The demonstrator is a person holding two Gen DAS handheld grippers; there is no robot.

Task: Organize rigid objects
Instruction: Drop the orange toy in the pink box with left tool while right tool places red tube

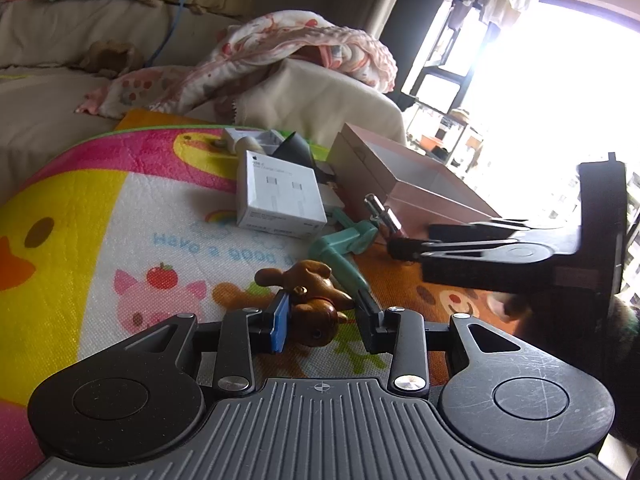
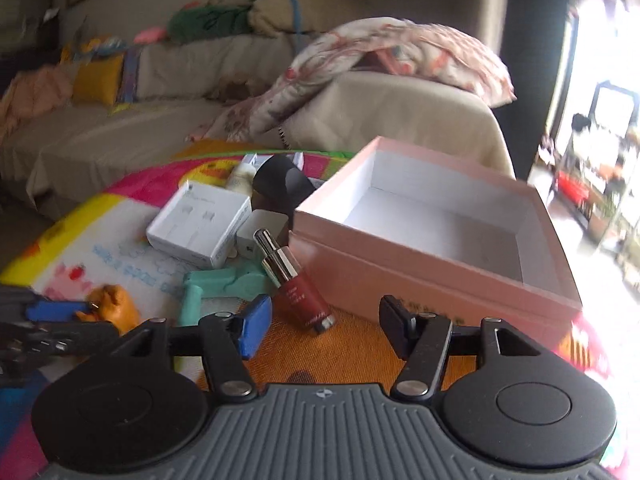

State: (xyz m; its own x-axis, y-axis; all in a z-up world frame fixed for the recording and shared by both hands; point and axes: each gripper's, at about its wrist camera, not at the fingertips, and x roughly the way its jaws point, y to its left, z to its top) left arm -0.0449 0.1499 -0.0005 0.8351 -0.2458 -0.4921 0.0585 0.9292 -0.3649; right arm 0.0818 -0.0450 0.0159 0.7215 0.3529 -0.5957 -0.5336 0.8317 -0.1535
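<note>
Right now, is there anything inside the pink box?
No. In the right wrist view the pink box sits open and only its bare white floor and walls show.
</note>
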